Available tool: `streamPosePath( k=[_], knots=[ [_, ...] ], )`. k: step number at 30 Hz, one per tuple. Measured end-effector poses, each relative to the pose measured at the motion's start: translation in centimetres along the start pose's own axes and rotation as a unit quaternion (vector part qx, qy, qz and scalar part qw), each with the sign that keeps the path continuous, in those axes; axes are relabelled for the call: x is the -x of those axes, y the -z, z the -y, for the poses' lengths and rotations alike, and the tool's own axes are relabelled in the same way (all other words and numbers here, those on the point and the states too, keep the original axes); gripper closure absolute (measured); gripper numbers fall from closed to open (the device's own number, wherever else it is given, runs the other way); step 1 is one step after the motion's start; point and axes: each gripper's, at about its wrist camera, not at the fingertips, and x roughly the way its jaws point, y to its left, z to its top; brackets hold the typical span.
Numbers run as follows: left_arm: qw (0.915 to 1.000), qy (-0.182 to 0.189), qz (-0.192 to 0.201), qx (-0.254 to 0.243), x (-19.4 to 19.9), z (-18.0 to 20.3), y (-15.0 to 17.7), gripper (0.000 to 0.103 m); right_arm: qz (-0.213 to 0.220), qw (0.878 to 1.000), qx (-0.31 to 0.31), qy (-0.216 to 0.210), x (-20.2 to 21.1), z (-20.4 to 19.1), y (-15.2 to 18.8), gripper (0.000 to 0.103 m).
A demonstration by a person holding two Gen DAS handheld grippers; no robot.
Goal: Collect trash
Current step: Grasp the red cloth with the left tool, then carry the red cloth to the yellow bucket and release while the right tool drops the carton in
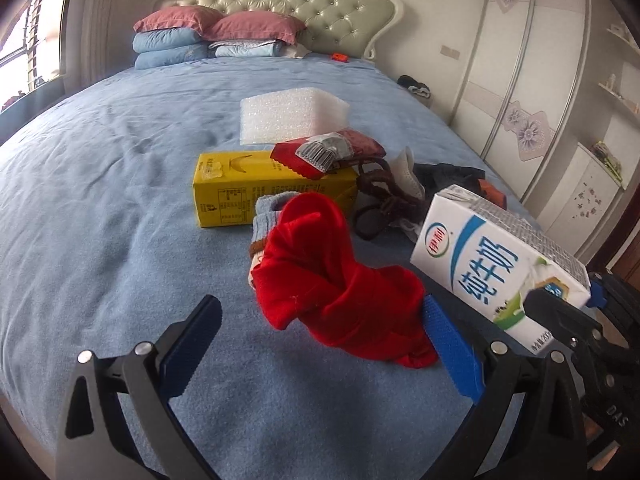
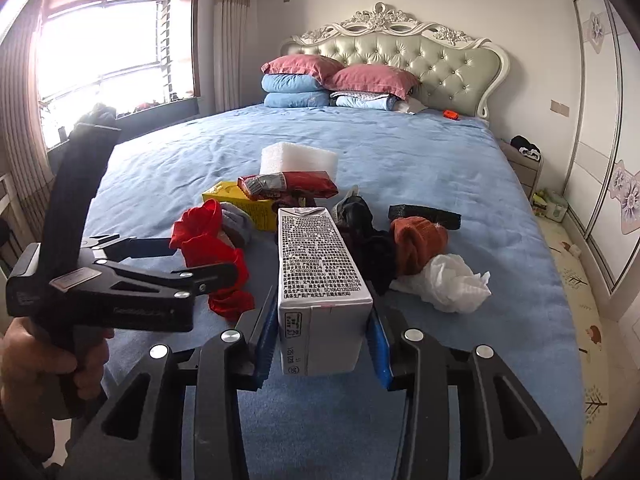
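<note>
My right gripper (image 2: pixel 322 344) is shut on a white milk carton (image 2: pixel 320 280) and holds it above the blue bed; the carton also shows in the left wrist view (image 1: pixel 496 268). My left gripper (image 1: pixel 320 332) is open around a red cloth (image 1: pixel 340 292) lying on the bed, its right pad touching the cloth. Behind lie a yellow box (image 1: pixel 256 188), a red snack wrapper (image 1: pixel 328 152) on top of it, and a white foam block (image 1: pixel 292 114). A crumpled white tissue (image 2: pixel 448 284) lies to the right.
A grey sock (image 2: pixel 238 220), a dark belt (image 1: pixel 384 200), an orange cloth (image 2: pixel 416 244), dark cloth (image 2: pixel 372 248) and a black sponge (image 2: pixel 424 216) lie in the pile. Pillows (image 2: pixel 320 80) and headboard (image 2: pixel 400 44) are at the far end. A wardrobe (image 1: pixel 532 92) stands on the right.
</note>
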Motion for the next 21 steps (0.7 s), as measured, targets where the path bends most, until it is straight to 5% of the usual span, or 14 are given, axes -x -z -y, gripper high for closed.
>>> streamPosePath(
  k=[4,8,21],
  knots=[
    [1.0,0.002,-0.006,0.005,-0.7,0.4,-0.3,0.018,-0.005,1.0,0.001,-0.006,-0.4,-0.1,0.3,0.065],
    [0.9987,0.048,-0.012,0.014,-0.8,0.3,-0.1,0.054,-0.001,1.0,0.0,-0.009,-0.5,-0.1,0.5,0.066],
    [0.994,0.086,0.067,0.004,4.8,-0.2,1.0,0.061,0.047,0.999,-0.003,0.006,2.1,-0.7,0.4,0.066]
  ],
)
